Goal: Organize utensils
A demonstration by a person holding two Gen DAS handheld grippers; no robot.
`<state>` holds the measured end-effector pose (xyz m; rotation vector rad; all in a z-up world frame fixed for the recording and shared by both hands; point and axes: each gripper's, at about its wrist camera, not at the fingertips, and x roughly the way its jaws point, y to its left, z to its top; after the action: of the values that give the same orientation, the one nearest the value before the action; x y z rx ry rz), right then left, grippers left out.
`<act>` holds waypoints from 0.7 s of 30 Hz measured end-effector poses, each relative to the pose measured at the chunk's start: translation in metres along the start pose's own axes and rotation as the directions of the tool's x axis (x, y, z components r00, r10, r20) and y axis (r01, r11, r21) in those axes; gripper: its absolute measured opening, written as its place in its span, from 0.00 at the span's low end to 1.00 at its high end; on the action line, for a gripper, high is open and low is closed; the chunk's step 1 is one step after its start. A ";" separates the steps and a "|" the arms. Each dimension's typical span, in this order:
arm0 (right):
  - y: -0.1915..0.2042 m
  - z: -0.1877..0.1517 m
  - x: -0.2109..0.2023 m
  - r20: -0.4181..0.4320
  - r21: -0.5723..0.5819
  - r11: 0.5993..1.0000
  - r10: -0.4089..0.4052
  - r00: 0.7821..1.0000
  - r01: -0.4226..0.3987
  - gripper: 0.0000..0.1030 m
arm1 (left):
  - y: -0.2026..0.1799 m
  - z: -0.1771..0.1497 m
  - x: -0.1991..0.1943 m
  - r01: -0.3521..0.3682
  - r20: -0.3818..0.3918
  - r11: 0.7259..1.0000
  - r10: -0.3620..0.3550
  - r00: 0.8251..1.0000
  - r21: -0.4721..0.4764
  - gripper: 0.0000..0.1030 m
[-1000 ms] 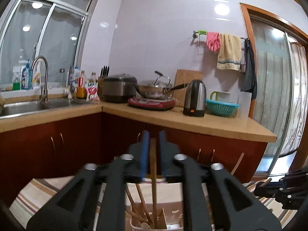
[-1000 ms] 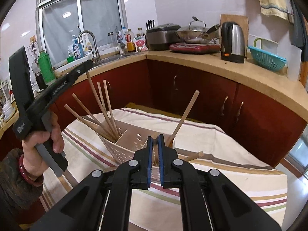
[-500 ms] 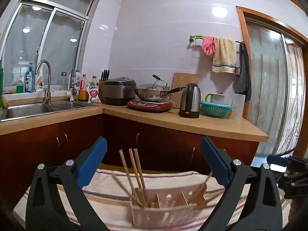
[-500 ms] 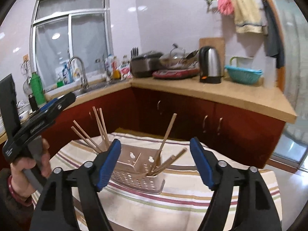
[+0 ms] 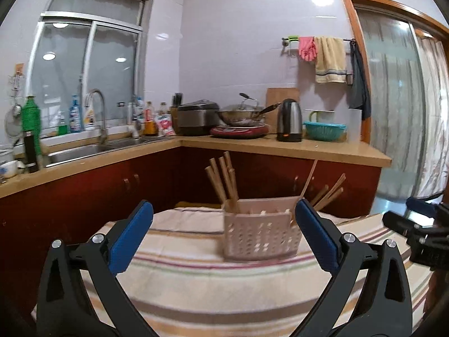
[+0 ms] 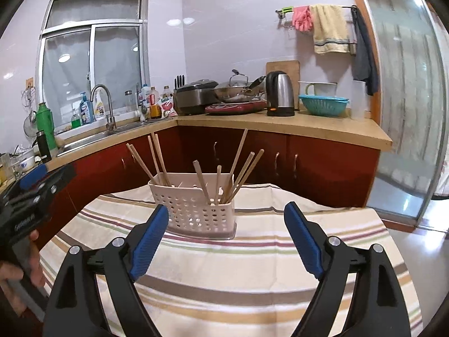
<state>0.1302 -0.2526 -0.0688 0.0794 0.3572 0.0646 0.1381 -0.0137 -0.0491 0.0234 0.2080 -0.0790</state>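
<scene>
A pale pink perforated utensil basket (image 5: 259,229) (image 6: 196,205) stands on a striped tablecloth (image 5: 196,286) (image 6: 252,266). Several wooden chopsticks (image 5: 224,179) (image 6: 157,157) stick up from its compartments, one bunch at the left end, another (image 6: 241,174) at the right end. My left gripper (image 5: 224,224) is open and empty, back from the basket. My right gripper (image 6: 227,224) is open and empty, just in front of the basket. The left gripper also shows at the left edge of the right wrist view (image 6: 31,193), held in a hand.
Behind the table runs an L-shaped kitchen counter (image 5: 280,147) with a sink (image 5: 81,151), bottles, a rice cooker (image 6: 193,98), a wok, a kettle (image 6: 280,94) and a teal colander (image 6: 322,104). Red cabinets stand below. A glass door (image 6: 407,112) is at the right.
Both grippers were shut on chopsticks over the basket a second ago. They opened, left the chopsticks in the basket, and have drawn back from it.
</scene>
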 end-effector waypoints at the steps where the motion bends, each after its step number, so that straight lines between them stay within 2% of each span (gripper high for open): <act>1: 0.002 -0.001 -0.006 0.008 0.001 1.000 -0.007 1.000 0.007 0.80 | 0.002 -0.002 -0.007 -0.008 -0.005 1.000 0.008 1.000 -0.007 0.96; 10: 0.013 -0.002 -0.060 0.083 -0.027 0.997 -0.065 0.994 0.068 0.82 | 0.011 0.000 -0.070 -0.040 0.033 0.999 0.041 0.999 -0.025 0.96; 21: 0.017 -0.001 -0.096 0.142 -0.037 0.995 -0.086 0.986 0.092 0.83 | 0.013 0.002 -0.100 -0.049 0.053 0.997 0.052 0.997 -0.056 0.96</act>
<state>0.0391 -0.2434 -0.0349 0.0243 0.2181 -0.0219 0.0421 0.0069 -0.0264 -0.0275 0.1553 -0.0232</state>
